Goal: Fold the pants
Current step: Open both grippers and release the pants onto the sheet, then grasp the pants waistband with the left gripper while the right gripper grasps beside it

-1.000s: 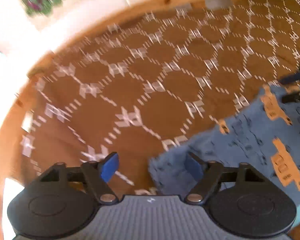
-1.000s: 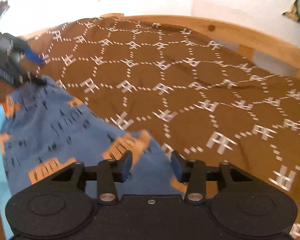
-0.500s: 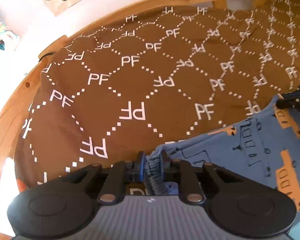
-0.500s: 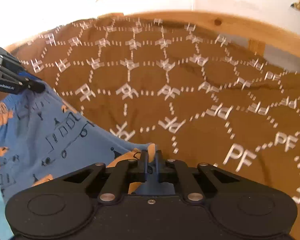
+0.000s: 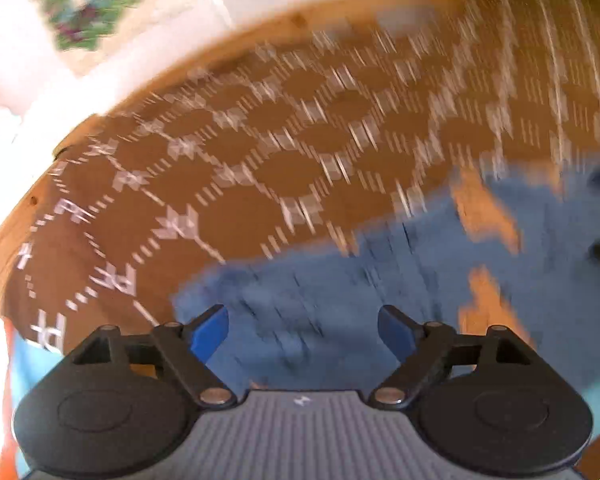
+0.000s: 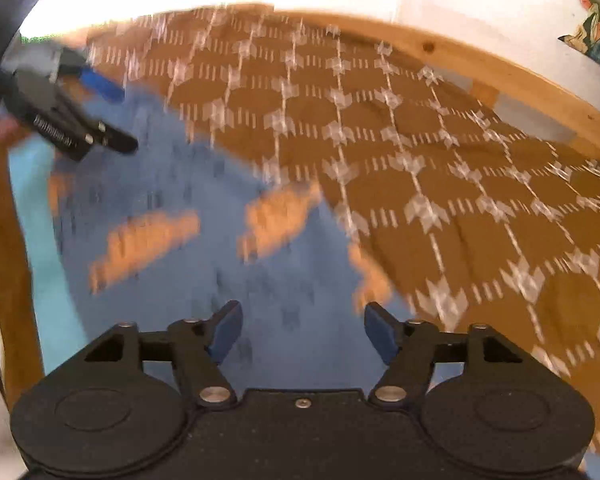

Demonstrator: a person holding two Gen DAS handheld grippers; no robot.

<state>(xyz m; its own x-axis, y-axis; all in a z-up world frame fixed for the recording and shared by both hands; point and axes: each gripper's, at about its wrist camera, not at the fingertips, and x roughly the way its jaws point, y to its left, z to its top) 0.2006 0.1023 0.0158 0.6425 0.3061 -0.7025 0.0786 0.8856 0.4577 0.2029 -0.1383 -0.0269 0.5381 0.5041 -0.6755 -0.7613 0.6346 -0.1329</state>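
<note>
- While both views were motion-blurred, left gripper [image 5: 302, 330] jaws stood wide apart, empty, above blue pants [image 5: 380, 280].
- Right gripper [image 6: 303, 332] jaws likewise spread, empty, over pants [image 6: 204, 200] on brown bedspread [image 6: 440, 152].

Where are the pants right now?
In both wrist views the blue pants lie on the brown patterned bedspread, spread beneath the open left gripper and right gripper, held by neither.
</note>
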